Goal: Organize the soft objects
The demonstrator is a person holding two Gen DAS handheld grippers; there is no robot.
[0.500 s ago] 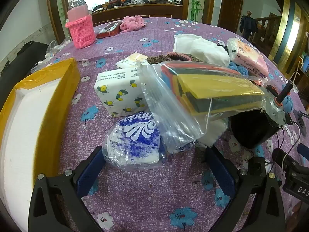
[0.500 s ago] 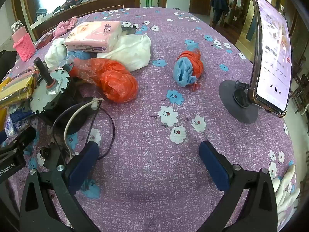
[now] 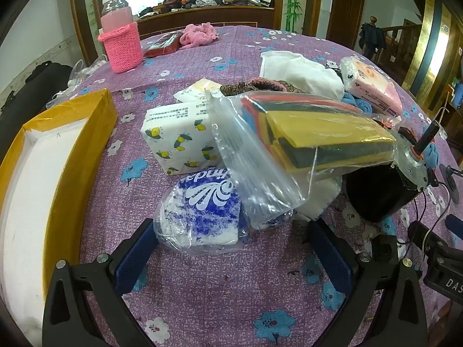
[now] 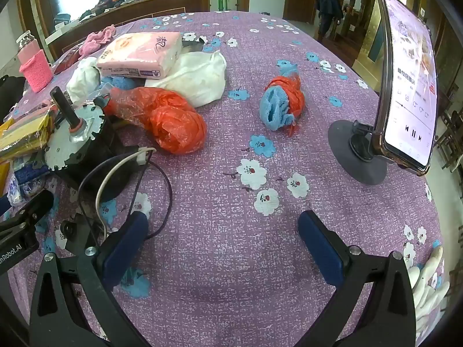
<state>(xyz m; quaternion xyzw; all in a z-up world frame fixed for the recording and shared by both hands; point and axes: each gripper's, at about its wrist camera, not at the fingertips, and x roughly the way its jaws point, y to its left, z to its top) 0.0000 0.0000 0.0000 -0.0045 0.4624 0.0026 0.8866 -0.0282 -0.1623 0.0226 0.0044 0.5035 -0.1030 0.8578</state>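
Left claw (image 3: pixel 231 248) wide open, nothing held. Blue-white tissue pack (image 3: pixel 202 214) lies on the table (image 3: pixel 231 289) just ahead of it, roughly between the fingers, with the left pad close beside its wrapper edge.

The zip bag of sponges (image 3: pixel 303 144) overlaps the pack's right side and leans up toward the black motor (image 3: pixel 385 190). The lemon-print tissue pack (image 3: pixel 179 141) sits just behind the blue pack. The yellow box (image 3: pixel 58 173) is to the pack's left, likely the drop target.

Handling, my read: the pack is light, squashy and wrapped in loose, slippery film. Grip across the body's short sides, not the slack film, or it will slide out. Pulling it may drag the zip bag along.

Right claw (image 4: pixel 222 243) also fully open and empty, over bare cloth. The orange plastic bag (image 4: pixel 170 121) and blue-orange knit bundle (image 4: pixel 280 101) are well ahead of it. The phone on stand (image 4: pixel 405 86) is right of the bundle, so keep clear.
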